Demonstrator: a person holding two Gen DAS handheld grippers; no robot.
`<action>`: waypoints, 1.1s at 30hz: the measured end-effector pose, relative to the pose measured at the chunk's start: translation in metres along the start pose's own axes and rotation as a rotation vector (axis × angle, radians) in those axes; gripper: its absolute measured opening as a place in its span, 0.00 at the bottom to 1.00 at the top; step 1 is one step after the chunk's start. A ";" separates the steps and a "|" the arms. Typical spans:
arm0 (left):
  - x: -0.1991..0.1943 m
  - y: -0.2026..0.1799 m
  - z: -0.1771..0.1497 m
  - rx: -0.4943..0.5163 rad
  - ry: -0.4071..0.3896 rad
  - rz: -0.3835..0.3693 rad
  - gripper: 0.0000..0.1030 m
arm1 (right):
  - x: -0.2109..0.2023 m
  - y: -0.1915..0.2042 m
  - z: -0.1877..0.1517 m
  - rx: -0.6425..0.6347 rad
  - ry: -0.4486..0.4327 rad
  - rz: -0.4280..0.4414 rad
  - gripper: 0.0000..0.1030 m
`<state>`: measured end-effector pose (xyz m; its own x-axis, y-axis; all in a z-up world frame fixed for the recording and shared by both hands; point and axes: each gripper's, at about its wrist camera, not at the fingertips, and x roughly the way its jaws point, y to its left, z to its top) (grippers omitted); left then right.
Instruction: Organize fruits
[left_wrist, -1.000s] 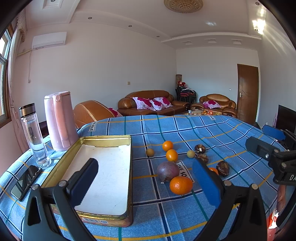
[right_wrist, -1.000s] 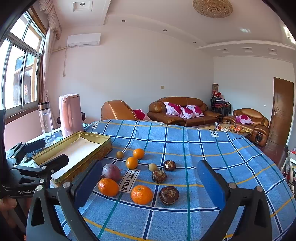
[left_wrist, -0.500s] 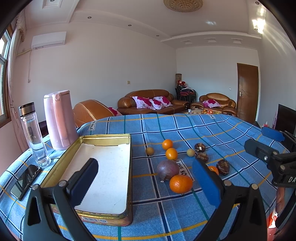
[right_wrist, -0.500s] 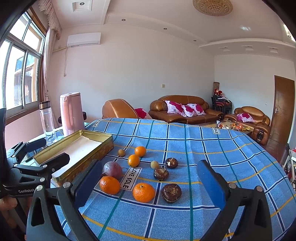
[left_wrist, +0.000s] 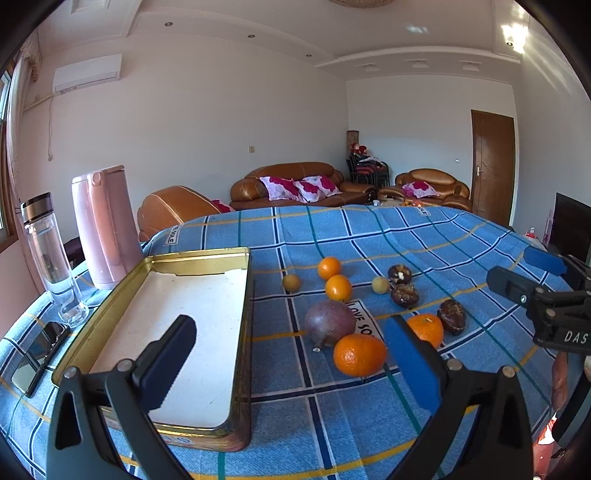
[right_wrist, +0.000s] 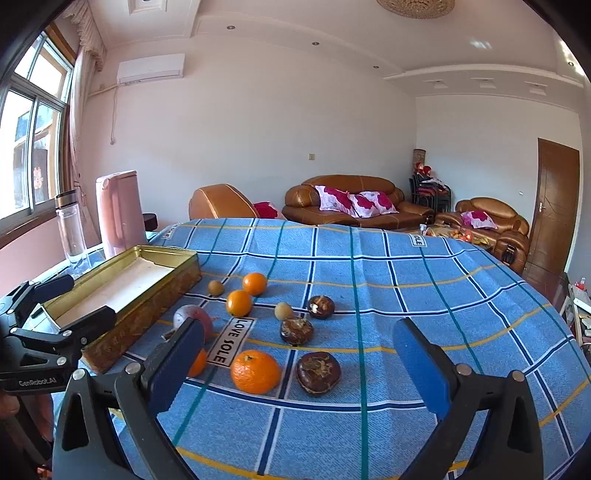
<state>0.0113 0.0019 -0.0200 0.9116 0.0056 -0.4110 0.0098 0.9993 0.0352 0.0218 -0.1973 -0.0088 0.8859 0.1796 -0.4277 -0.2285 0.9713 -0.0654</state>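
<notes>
Left wrist view has our left gripper (left_wrist: 291, 350) hovering wide open over the blue tablecloth (left_wrist: 369, 236), gripping nothing, its left finger above the gold tin tray (left_wrist: 242, 369). Our right gripper (right_wrist: 299, 362) is spread just as wide (also empty), with an orange (right_wrist: 255, 371) and a dark brown fruit (right_wrist: 318, 373) lying between its fingers.

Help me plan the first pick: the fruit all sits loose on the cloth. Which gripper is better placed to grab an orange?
Right, probably. The right gripper stands open with the nearest orange almost centred between its fingers. The left gripper faces mostly the gold tin.
</notes>
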 end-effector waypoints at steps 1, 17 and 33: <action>0.004 -0.001 0.000 -0.001 0.008 -0.007 1.00 | 0.004 -0.005 0.000 0.005 0.014 -0.011 0.99; 0.060 -0.032 -0.004 0.041 0.193 -0.136 0.79 | 0.076 -0.033 -0.005 0.116 0.197 0.026 0.71; 0.087 -0.037 -0.013 0.064 0.336 -0.168 0.74 | 0.099 -0.020 -0.013 0.069 0.349 0.081 0.69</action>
<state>0.0854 -0.0341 -0.0691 0.7099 -0.1356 -0.6911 0.1825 0.9832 -0.0055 0.1088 -0.2012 -0.0612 0.6723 0.2041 -0.7115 -0.2541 0.9665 0.0371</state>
